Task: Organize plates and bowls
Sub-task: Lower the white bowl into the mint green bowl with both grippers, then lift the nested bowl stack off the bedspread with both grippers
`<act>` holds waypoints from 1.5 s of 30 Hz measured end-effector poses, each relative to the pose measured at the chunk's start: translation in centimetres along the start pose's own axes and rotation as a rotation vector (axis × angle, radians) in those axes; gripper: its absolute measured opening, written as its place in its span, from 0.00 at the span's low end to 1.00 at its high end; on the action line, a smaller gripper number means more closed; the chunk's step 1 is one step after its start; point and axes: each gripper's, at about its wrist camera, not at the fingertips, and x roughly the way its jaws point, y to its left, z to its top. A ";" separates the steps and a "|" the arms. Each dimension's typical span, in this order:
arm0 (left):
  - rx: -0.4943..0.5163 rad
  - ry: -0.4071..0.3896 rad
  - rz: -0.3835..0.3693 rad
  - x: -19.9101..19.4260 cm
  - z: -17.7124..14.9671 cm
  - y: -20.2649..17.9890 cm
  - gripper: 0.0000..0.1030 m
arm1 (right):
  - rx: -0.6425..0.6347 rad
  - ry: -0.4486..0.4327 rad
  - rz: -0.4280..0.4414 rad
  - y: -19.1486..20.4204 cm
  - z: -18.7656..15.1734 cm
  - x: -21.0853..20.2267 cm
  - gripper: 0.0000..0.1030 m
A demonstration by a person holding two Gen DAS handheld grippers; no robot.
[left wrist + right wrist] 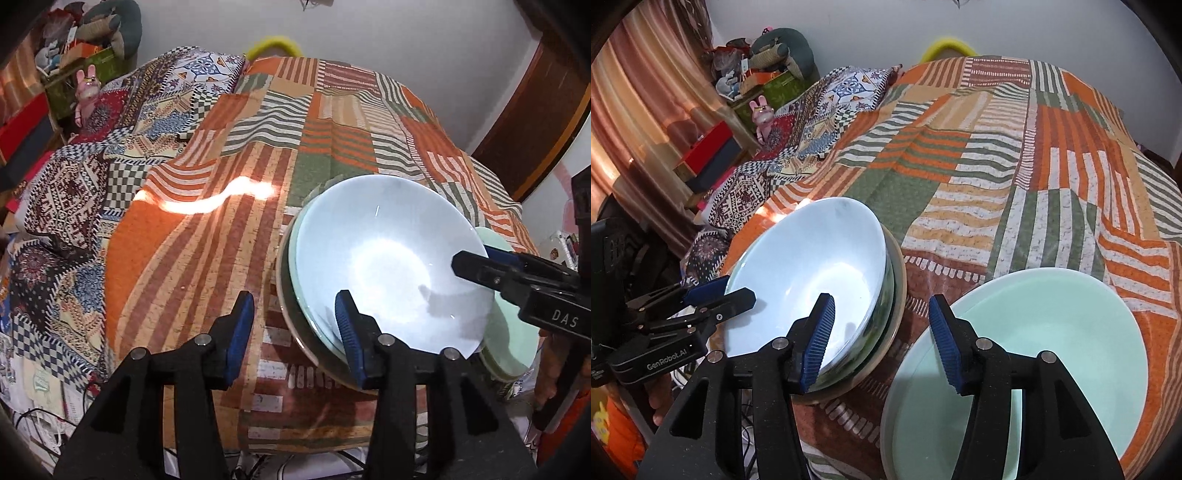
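Both grippers' jaws stand part open astride the rim of the white bowl (pixel 388 258), freeing it onto the stack near the bed's (pixel 258 155) front edge.

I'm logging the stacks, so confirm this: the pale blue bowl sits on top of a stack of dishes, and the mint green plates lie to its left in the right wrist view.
One thing is wrong: the side. In the right wrist view the mint green plates lie to the right of the pale blue bowl, not the left. The bowl does sit on top of a stack of dishes.
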 end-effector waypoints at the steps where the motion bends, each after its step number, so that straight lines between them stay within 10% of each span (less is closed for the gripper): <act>1: -0.004 0.003 -0.010 0.2 0.0 0.0 0.44 | 0.001 0.004 0.002 0.0 0.0 0.1 0.48; 13: -0.036 0.033 -0.099 1.6 -0.1 0.3 0.37 | 0.017 0.046 0.054 -0.1 -0.1 1.8 0.37; 45: -0.016 -0.026 0.012 -1.5 0.1 -2.2 0.36 | 0.038 0.004 0.021 0.6 0.3 -0.4 0.34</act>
